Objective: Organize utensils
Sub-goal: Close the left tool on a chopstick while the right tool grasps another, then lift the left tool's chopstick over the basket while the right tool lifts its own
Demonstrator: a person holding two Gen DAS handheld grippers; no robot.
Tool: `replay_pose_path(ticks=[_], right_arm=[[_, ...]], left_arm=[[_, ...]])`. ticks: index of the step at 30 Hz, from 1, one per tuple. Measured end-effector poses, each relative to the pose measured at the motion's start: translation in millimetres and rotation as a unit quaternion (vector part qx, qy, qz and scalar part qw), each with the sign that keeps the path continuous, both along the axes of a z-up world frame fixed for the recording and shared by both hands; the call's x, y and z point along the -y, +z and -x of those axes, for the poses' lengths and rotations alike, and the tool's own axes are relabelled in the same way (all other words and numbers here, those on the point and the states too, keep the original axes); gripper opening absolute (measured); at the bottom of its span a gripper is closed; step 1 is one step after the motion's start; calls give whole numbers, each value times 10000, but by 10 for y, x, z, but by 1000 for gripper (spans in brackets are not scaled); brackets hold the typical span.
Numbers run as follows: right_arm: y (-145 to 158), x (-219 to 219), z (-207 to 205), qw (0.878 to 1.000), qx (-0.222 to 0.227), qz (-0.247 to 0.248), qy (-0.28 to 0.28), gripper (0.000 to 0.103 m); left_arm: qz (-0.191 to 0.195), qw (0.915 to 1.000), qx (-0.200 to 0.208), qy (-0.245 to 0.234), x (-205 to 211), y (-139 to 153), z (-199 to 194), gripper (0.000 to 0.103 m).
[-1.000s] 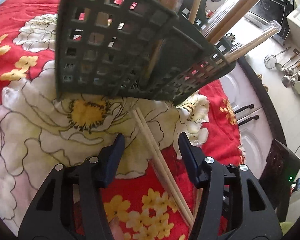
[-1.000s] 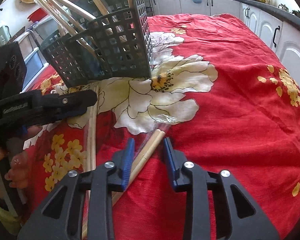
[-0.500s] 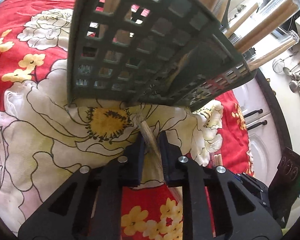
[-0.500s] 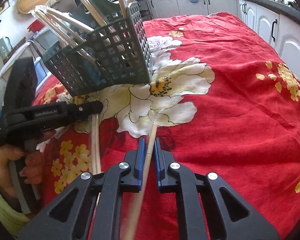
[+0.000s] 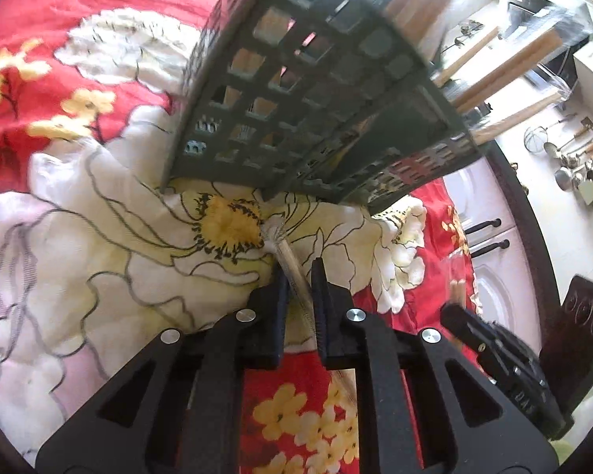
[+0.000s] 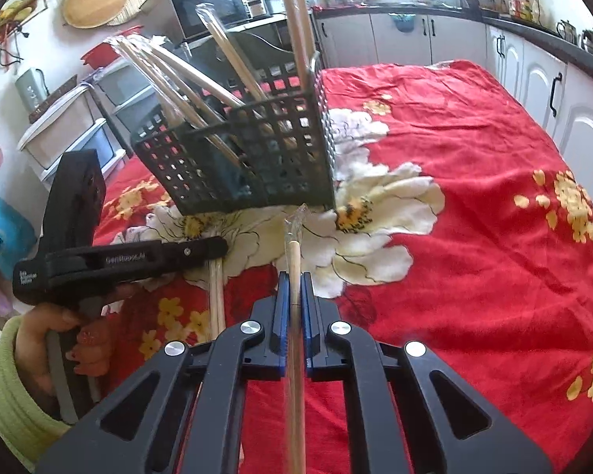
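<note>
A red cloth (image 6: 474, 237) printed with large white and small yellow flowers is covering the table, and white kitchen cabinets (image 6: 533, 79) with dark handles are running along the walls behind it. A microwave (image 6: 213, 4) is sitting on a shelf at the back, and ladles and strainers (image 5: 573, 162) are hanging on a far wall.

A dark plastic lattice basket (image 6: 253, 158) is standing on the cloth, holding several pairs of wrapped wooden chopsticks (image 6: 201, 79) that are leaning out over its rim.

The left gripper (image 5: 298, 276) is pinching one wrapped pair of chopsticks (image 5: 286, 256) that is lying on the cloth just in front of the basket; its jaws are closing on the pair. The right gripper (image 6: 291, 288) is pressed tight on another wrapped pair (image 6: 294, 252), whose tip is pointing towards the basket.

Only the right wrist view is showing the person's hand (image 6: 59, 339) in a green sleeve (image 6: 8, 391) gripping the left tool's handle; only the left wrist view is showing the hanging utensils.
</note>
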State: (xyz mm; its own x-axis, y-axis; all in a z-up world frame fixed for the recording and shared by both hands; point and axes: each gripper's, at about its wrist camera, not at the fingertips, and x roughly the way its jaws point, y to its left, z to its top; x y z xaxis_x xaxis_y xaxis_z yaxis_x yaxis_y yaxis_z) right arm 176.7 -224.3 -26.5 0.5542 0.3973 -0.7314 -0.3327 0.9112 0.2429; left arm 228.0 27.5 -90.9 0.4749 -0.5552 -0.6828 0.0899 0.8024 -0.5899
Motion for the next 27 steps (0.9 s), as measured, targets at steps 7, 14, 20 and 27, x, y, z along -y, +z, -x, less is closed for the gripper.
replay_pose_path(ticks=[7,14,20,27], right_arm=[[167,-107,8,9996,201,-36,196,6],[437,-208,37,9975,582,-87,391,6],[702,-266,67,9941,953,-190,492,6],[1025,-359,117,9865,1472,-382,612,6]], left_arm=[[-211,9974,673,176,-137,424,209,6],[-467,9876,1443,394,-279,916,412,3],[-542,9774,1939,642,-421,1247,555,3],[-515,9676,2339,805,-443,1530,619,3]])
